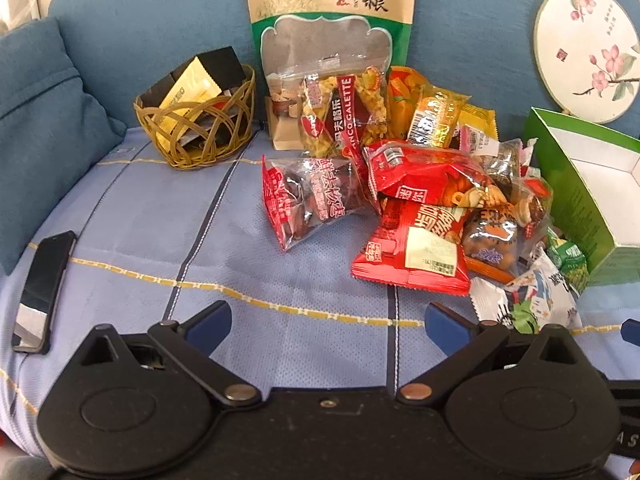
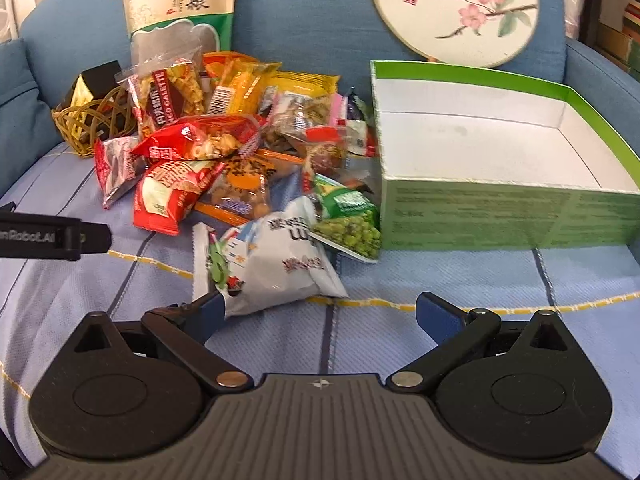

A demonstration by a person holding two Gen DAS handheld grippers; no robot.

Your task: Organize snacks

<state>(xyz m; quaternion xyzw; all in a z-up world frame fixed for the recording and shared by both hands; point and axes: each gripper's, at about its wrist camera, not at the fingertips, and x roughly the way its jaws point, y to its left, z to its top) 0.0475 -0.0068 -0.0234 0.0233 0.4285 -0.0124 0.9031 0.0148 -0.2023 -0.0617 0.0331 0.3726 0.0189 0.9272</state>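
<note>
A pile of snack packets (image 1: pixel 420 184) lies on the blue sofa seat, also in the right wrist view (image 2: pixel 240 152). An open green box (image 2: pixel 500 168) with a white, empty inside stands right of the pile; its corner shows in the left wrist view (image 1: pixel 592 200). My left gripper (image 1: pixel 328 320) is open and empty, short of the pile. My right gripper (image 2: pixel 320 312) is open; its left finger (image 2: pixel 208 312) touches the edge of a white snack bag (image 2: pixel 280 260). A green pea packet (image 2: pixel 348 220) lies against the box.
A wicker basket (image 1: pixel 196 124) with dark and yellow packets sits at the back left. A tall grain bag (image 1: pixel 332 20) leans on the sofa back. A round painted fan (image 2: pixel 452 8) leans behind the box. A phone (image 1: pixel 40 292) lies at the left. A blue cushion (image 1: pixel 40 128).
</note>
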